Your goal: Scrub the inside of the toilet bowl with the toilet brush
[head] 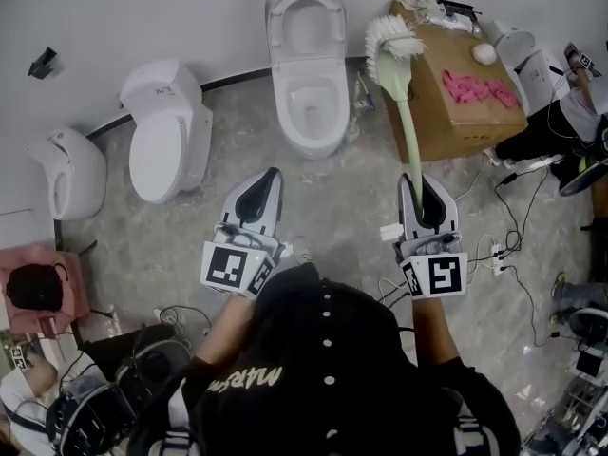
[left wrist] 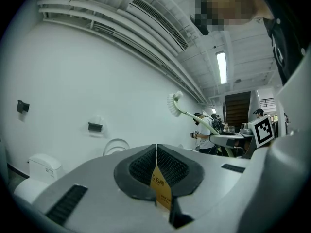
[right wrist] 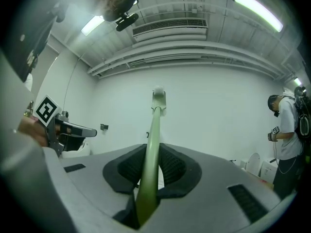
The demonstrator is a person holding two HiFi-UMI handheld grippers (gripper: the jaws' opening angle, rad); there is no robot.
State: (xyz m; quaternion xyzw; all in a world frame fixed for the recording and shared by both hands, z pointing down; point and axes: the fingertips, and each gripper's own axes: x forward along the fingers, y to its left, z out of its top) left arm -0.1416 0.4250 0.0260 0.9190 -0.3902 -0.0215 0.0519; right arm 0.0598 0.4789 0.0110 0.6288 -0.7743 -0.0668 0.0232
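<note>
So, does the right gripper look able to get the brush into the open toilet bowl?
Probably yes: the right gripper holds the brush by its handle, the toilet stands open just left of the brush head, and nothing blocks the way between them.

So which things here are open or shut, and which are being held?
Middle toilet: lid up, bowl open.
Left toilet: lid down.
Toilet brush: held in the air, bristles up, not in a bowl.
Right tool: shut on the brush handle.
Left tool: shut, yellow tag at its seam.
</note>
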